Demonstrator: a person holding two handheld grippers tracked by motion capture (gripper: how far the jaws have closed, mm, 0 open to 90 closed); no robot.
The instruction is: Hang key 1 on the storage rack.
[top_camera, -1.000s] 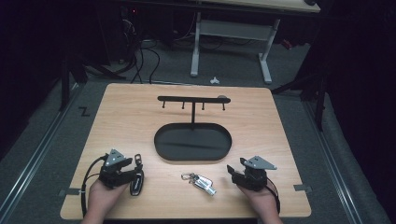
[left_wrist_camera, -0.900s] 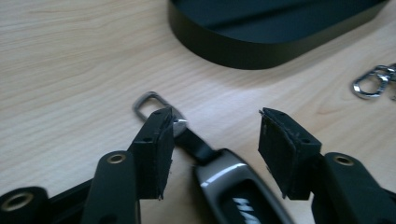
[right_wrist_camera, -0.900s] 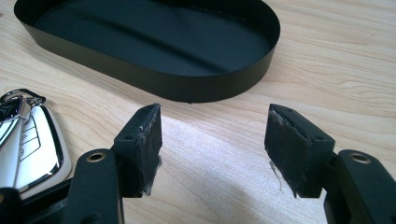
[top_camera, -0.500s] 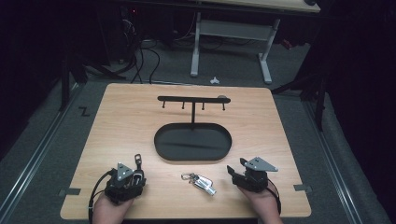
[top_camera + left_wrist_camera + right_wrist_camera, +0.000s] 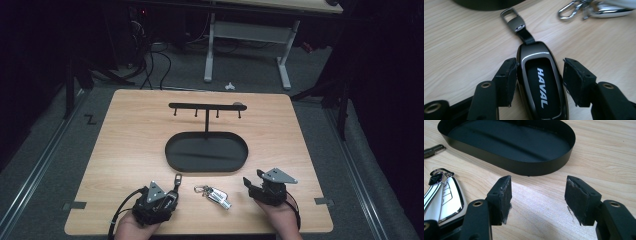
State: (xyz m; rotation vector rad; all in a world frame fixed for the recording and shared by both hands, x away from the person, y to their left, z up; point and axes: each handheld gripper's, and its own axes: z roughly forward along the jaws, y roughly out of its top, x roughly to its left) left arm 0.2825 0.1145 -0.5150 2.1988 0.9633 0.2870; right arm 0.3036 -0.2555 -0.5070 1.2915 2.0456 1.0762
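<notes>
A black key fob [image 5: 541, 87] marked HAVAL lies flat on the wooden table [image 5: 130, 145] near its front edge, its strap and metal loop [image 5: 511, 17] pointing at the tray. My left gripper [image 5: 540, 62] is open with its jaws on either side of the fob [image 5: 176, 184]. The left pad [image 5: 507, 77] touches the fob's side and the right pad [image 5: 574, 80] stands a little off it. A silver key bunch [image 5: 216, 194] lies between the two grippers. My right gripper [image 5: 254, 181] is open and holds nothing, low over bare wood [image 5: 537, 185].
A black oval tray [image 5: 207, 167] sits mid-table with an upright hook bar [image 5: 206, 107] rising from its back. In the right gripper view the tray wall [image 5: 524, 168] lies just ahead and the silver key [image 5: 444, 192] at the left. Dark floor and desk legs lie beyond the table.
My left gripper has moved right along the front edge and turned onto the black key fob, so its jaws now flank it. The right gripper has stayed put.
</notes>
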